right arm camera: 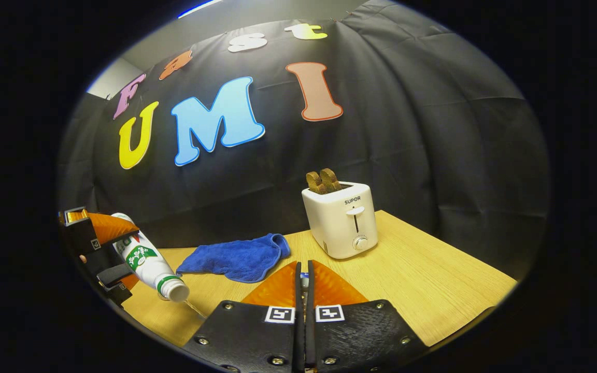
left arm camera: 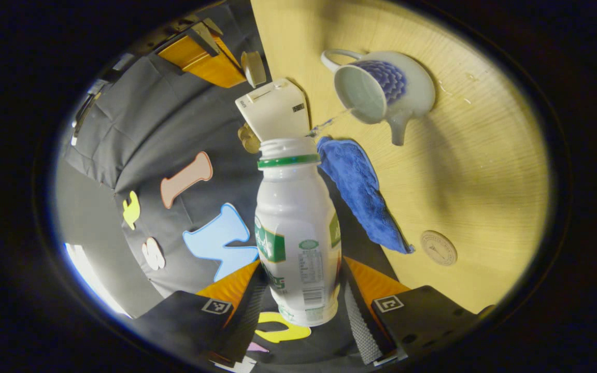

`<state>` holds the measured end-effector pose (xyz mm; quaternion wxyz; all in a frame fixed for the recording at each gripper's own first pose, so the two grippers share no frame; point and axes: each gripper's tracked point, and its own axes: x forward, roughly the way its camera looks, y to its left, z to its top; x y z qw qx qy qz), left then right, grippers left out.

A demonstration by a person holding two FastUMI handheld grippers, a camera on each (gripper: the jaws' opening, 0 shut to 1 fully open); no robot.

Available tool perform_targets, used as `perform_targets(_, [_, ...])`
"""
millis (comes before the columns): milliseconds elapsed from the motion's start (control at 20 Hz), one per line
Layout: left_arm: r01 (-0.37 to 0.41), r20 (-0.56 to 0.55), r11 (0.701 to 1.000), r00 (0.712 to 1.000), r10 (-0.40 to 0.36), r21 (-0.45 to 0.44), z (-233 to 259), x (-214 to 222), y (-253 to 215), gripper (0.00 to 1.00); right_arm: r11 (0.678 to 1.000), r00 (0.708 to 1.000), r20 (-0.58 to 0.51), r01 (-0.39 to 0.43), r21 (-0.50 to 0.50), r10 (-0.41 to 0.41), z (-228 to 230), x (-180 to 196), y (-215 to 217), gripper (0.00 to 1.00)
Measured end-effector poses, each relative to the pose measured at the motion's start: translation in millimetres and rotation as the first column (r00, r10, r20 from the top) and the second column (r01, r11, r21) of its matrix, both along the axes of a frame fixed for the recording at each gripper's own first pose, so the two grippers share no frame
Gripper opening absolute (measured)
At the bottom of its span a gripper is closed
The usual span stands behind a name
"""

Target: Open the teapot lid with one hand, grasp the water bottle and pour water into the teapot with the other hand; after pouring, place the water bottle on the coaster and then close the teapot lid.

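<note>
L gripper [left arm camera: 298, 305] has its fingers spread about bottle-wide, both pressing the water bottle [left arm camera: 296, 228] at its lower body. Bottle is tipped, uncapped mouth toward the teapot [left arm camera: 381, 90]; a thin stream of water runs from the mouth into the pot's open top. Teapot sits w/o lid on the tabletop [left arm camera: 485, 171]; coaster [left arm camera: 438, 247] well apart from it, bare wood between. Blue cloth [left arm camera: 360, 197] and toaster [left arm camera: 275, 109] lie near the tabletop's back edge. R gripper [right arm camera: 304, 282]: fingers nearly together w/ something small between them, hard to make out; can't tell whether they grip it.
</note>
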<state>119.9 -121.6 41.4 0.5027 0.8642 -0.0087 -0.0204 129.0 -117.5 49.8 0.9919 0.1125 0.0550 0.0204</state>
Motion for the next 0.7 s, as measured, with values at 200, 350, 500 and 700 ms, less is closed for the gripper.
perform_targets(200, [0.011, -0.004, 1.000, 1.000, -0.011, 0.021, -1.3, -0.3, -5.9, 0.84, 1.000, 1.000, 0.001, -0.004, -0.007, 0.004, 0.0, 0.4, 1.3, 0.00])
perform_targets(350, [0.013, -0.006, 0.999, 1.000, -0.013, 0.029, -1.8, 0.1, -7.7, 0.89, 1.000, 1.000, 0.003, -0.007, -0.005, 0.007, 0.1, 0.0, 1.4, 0.00])
perform_targets(500, [0.020, -0.003, 0.999, 1.000, -0.020, 0.038, -0.7, -0.3, -9.7, 0.89, 1.000, 1.000, 0.004, -0.009, -0.003, 0.009, 0.7, 0.7, 1.1, 0.00])
perform_targets(700, [0.018, -0.029, 0.999, 0.999, -0.019, -0.037, -4.8, -1.1, -10.2, 0.84, 1.000, 1.000, 0.003, -0.012, -0.002, 0.012, 1.1, 0.1, 1.7, 0.00])
